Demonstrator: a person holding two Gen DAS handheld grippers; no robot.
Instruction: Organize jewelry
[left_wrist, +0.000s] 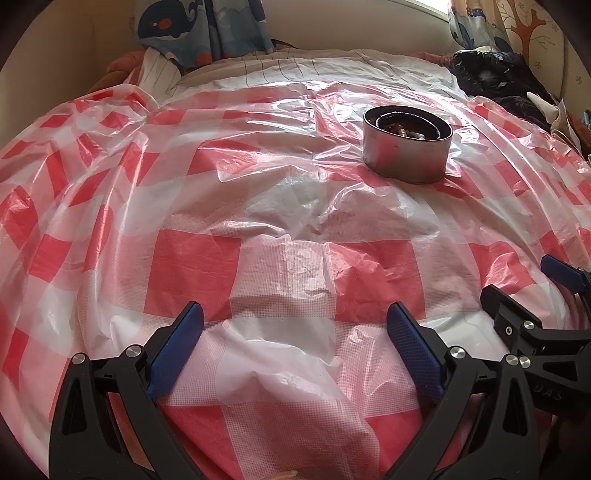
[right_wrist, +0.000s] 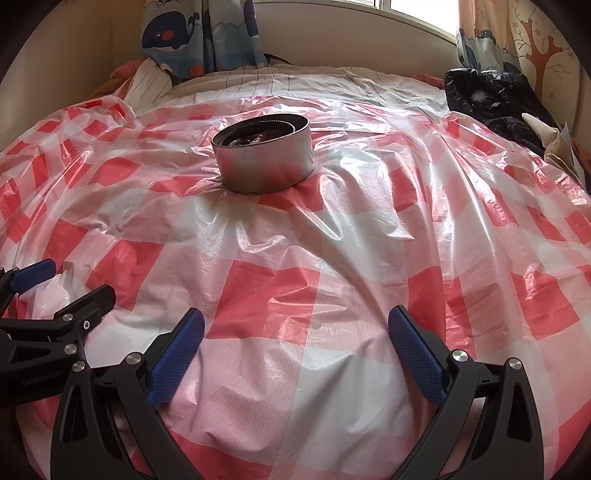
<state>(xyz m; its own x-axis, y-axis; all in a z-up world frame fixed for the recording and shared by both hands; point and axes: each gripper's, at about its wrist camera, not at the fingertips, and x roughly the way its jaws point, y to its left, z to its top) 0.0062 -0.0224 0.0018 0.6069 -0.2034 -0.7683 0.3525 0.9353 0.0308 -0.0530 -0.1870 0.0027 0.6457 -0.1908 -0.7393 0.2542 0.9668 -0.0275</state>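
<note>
A bed fills both views, spread with a crinkled red-and-white checked plastic sheet. Whale-print curtains hang at the far wall, and a heap of dark clothing lies at the far right edge. A round metal tin stands upright on the sheet, well beyond both grippers, with beaded jewelry lying inside it. The left gripper and the right gripper hover side by side low over the sheet, each with jaws spread wide and nothing between them.
</note>
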